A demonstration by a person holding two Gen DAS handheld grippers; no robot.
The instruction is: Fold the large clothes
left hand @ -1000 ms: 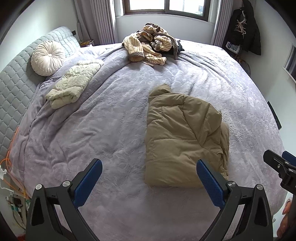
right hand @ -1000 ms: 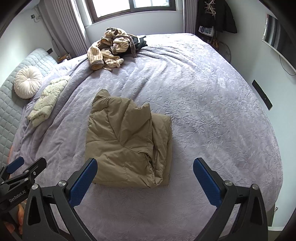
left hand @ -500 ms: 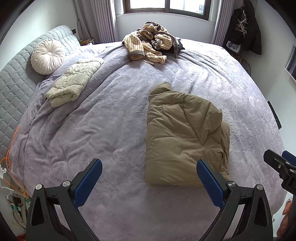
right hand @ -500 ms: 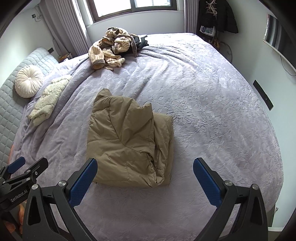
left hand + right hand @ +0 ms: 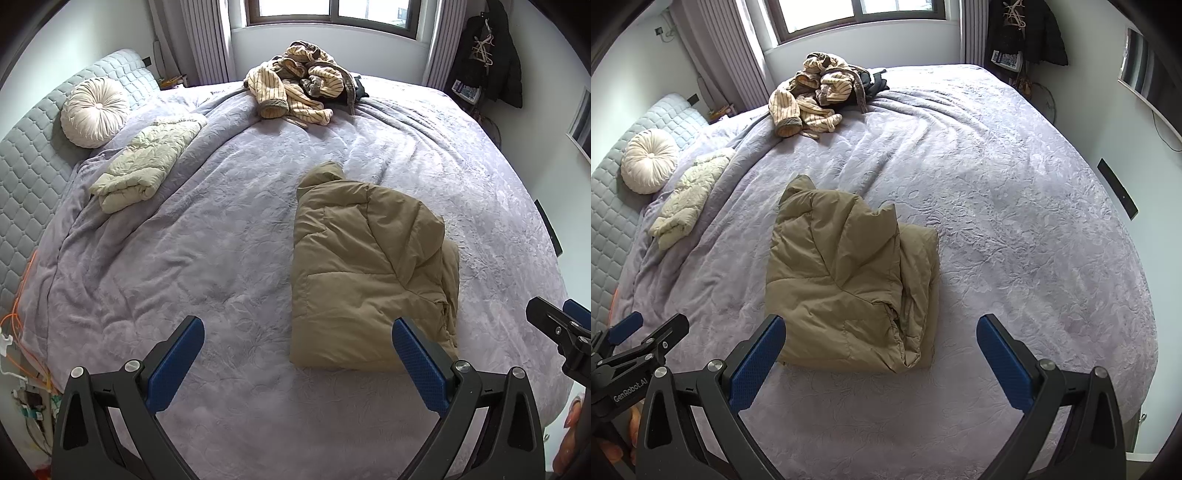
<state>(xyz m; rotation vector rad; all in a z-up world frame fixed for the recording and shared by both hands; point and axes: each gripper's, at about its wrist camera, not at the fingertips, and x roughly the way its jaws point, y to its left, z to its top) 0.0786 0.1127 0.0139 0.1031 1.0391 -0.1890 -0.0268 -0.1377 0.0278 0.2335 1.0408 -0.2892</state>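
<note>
A tan puffer jacket [image 5: 369, 273] [image 5: 846, 288] lies folded into a thick rectangle on the lilac bedspread [image 5: 221, 229] [image 5: 1015, 221], near the front edge. My left gripper [image 5: 295, 363] hangs open above the bed just in front of the jacket's near left corner, holding nothing. My right gripper [image 5: 881, 360] is open too, hovering over the jacket's near right corner, apart from the fabric. Each gripper shows at the edge of the other's view.
A folded cream quilted garment [image 5: 147, 166] [image 5: 687, 201] lies by the grey headboard [image 5: 26, 166], beside a round cream cushion [image 5: 94, 110]. A heap of striped and dark clothes [image 5: 303, 88] [image 5: 820, 92] sits near the window. Orange cables [image 5: 18, 325] hang at the bed's left side.
Both cameras have tilted or drawn back slightly, so the bed slides a little lower in view. The jacket and both open grippers are unchanged.
</note>
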